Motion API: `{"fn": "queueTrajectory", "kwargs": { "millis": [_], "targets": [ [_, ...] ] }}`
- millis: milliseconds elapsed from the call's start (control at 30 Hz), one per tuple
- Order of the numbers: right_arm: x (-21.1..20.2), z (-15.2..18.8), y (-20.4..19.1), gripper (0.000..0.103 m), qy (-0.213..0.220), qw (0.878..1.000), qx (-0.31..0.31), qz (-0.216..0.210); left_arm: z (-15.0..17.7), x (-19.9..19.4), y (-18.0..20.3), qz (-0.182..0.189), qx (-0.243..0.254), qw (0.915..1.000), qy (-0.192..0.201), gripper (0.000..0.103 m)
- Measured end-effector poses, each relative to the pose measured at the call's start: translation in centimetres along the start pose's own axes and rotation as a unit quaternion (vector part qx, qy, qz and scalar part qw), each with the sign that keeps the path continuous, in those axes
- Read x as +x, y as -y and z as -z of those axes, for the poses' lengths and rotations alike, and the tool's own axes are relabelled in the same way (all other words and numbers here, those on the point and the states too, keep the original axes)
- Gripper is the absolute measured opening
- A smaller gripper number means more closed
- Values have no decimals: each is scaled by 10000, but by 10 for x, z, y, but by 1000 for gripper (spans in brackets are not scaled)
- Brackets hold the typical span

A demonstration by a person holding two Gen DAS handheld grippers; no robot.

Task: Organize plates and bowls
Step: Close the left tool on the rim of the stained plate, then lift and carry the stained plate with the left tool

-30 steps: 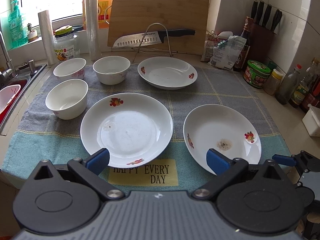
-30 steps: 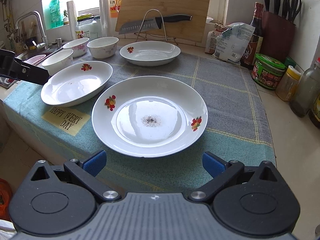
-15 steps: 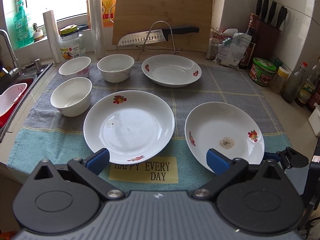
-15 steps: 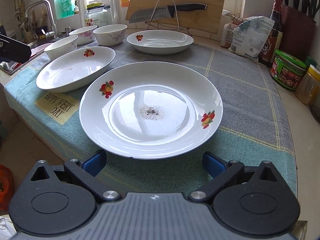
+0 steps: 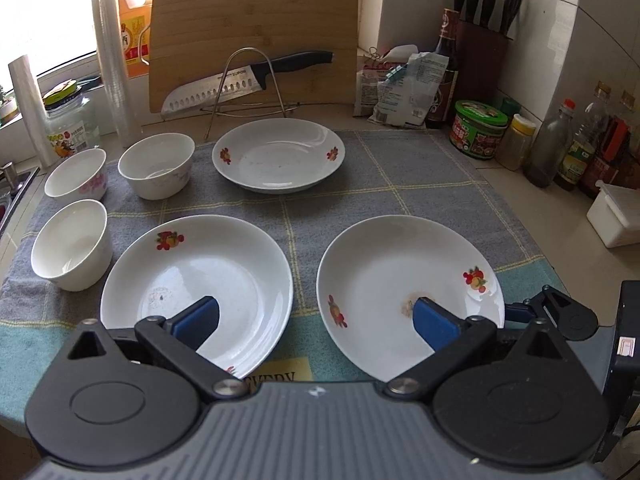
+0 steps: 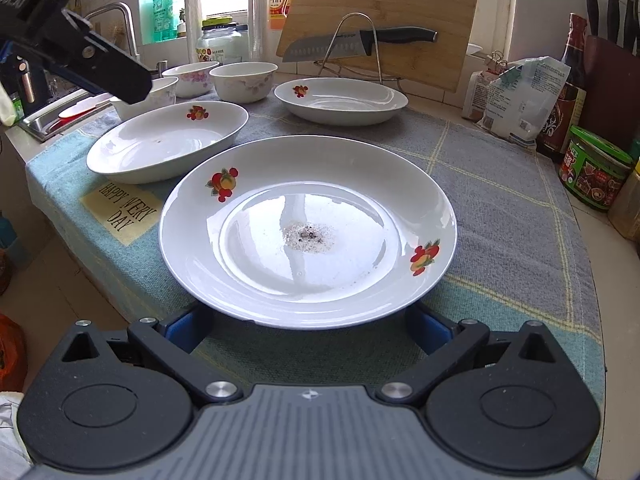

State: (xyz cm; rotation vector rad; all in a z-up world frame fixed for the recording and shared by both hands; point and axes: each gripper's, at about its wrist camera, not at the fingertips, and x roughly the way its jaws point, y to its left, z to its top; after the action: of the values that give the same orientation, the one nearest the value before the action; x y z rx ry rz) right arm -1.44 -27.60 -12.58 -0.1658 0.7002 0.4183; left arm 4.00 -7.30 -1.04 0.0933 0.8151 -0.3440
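From my left wrist camera, my left gripper [image 5: 316, 318] hangs with its blue pads spread wide above two white fruit-print plates: the left plate [image 5: 224, 264] and the speckled right plate [image 5: 400, 276]. Three white bowls [image 5: 154, 166] stand on the grey checked towel [image 5: 420, 184] beside a third plate [image 5: 279, 155].

From my right wrist camera, my right gripper [image 6: 308, 326] sits apart, pads at the near rim of the speckled plate [image 6: 308, 232], gripping nothing.

Bright window [image 5: 48, 20] backlight, fisheye-warped edges
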Motion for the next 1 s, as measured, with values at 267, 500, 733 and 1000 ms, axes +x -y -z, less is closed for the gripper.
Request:
{"fn": "queueTrajectory", "kwargs": {
  "millis": [267,500,733,1000],
  "targets": [
    [-2,4,-2,103,96,9999,-52,24,-38,52,-1,1128,664,9911,-239,102],
    [-3,4,-7,103,98,9997,54,205,-62,105,6,1657,1408,9718,-916,100],
    [-1,4,-10,103,89,9992,167,341,-68,143,15,2169,1877,9434,-1665,92],
    [1,0,-9,103,-1,9993,184,340,-72,162,15,2418,2032,9264,-2052,85]
  ]
}}
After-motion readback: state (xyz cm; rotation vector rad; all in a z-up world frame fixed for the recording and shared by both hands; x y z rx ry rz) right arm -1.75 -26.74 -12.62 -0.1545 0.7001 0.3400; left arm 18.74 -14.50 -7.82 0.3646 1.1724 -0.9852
